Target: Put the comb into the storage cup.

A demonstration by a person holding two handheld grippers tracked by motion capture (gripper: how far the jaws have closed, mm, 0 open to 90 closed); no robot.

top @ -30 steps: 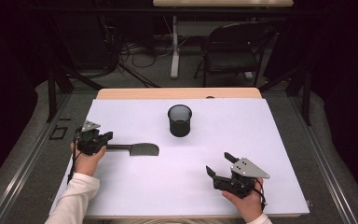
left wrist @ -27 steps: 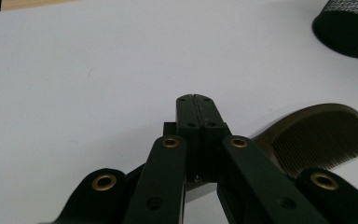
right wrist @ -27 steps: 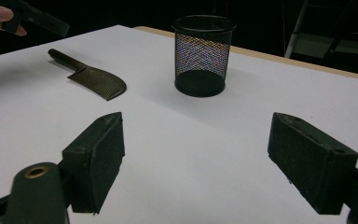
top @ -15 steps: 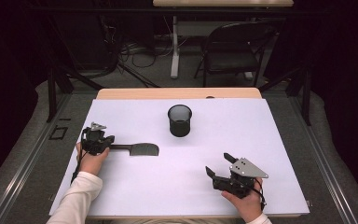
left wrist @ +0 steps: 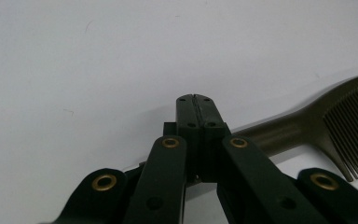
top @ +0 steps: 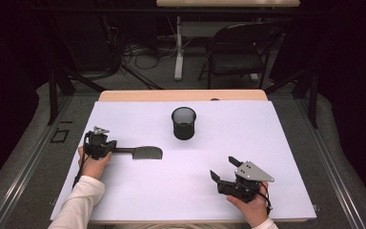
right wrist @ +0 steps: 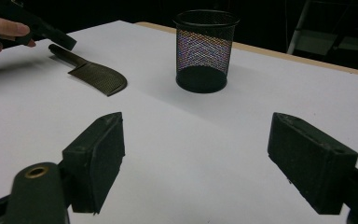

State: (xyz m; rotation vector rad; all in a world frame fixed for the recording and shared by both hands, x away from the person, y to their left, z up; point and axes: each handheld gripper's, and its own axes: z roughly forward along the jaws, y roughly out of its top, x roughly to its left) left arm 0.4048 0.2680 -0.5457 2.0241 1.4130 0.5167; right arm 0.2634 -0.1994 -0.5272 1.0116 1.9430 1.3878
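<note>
A dark comb (top: 145,152) lies flat on the white table (top: 267,143), left of centre, with its handle toward my left gripper (top: 114,146). In the left gripper view the jaws are shut, pad against pad, and the comb's handle (left wrist: 279,133) runs out from behind them to the right, toothed end at the far right. I cannot tell whether the jaws touch the handle. My right gripper (top: 222,168) rests near the front right with its jaws wide open and nothing between them (right wrist: 196,126). From there the comb (right wrist: 98,77) and the left gripper (right wrist: 67,43) over its handle show at the upper left.
A black wire-mesh cup (top: 184,123) stands upright at the middle back of the table, also ahead in the right gripper view (right wrist: 205,49). A wooden strip (top: 181,95) edges the far side. A folding chair (top: 240,52) and cables are on the floor beyond.
The left hand has crept a little to the right, toward the comb's handle. The comb, the cup and the right gripper have stayed where they were.
</note>
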